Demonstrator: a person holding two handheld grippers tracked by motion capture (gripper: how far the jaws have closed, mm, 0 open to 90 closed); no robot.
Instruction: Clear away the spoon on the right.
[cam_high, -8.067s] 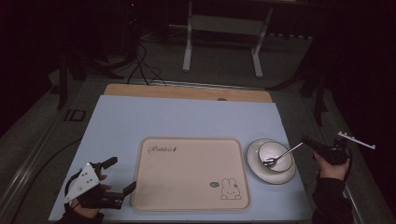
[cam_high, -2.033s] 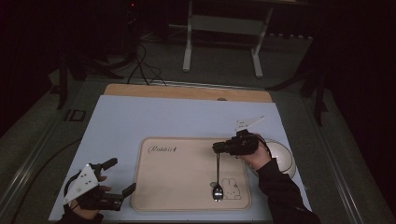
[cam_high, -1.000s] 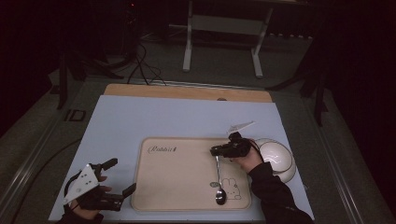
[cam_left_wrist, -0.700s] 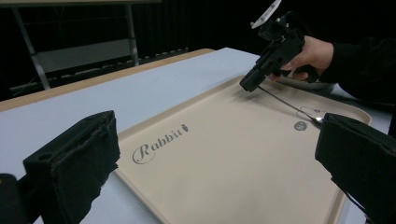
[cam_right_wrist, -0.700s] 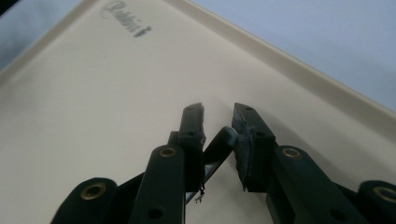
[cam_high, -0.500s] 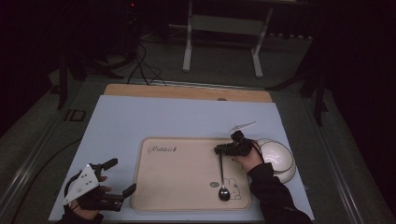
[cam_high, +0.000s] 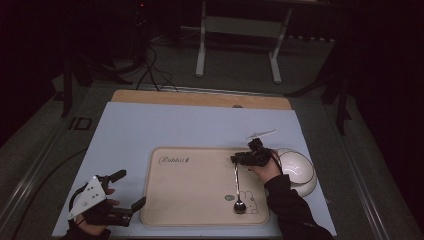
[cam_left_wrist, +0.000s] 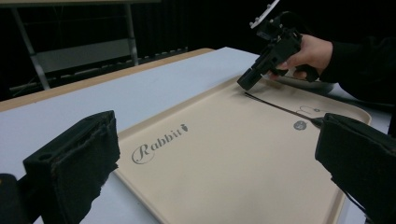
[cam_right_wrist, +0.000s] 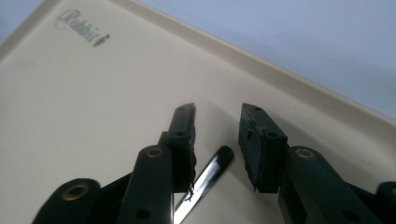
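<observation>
On the beige tray (cam_high: 190, 190), toward its right part, lies the spoon (cam_high: 236, 187): handle end up by the right tool (cam_high: 235, 160), bowl down at the rabbit drawing (cam_high: 248, 201) near the tray's near edge. Spoon rests flat on the tray. Right tool sits over the handle end, jaws parted and just been opening; the right gripper view shows the handle tip (cam_right_wrist: 210, 172) between the jaws with a gap on the right side, left pad very close, no pinch. Right hand (cam_high: 265, 167) holds that tool at the tray's right edge, just beside the white bowl (cam_high: 297, 170), which stands on the table (cam_high: 150, 125) right of the tray. Left tool (cam_high: 127, 192) is off the tray's left near corner, jaws spread wide, nothing between them. The left gripper view looks across the tray past the "Rabbit" print (cam_left_wrist: 156, 144) to the right tool (cam_left_wrist: 247, 81).
</observation>
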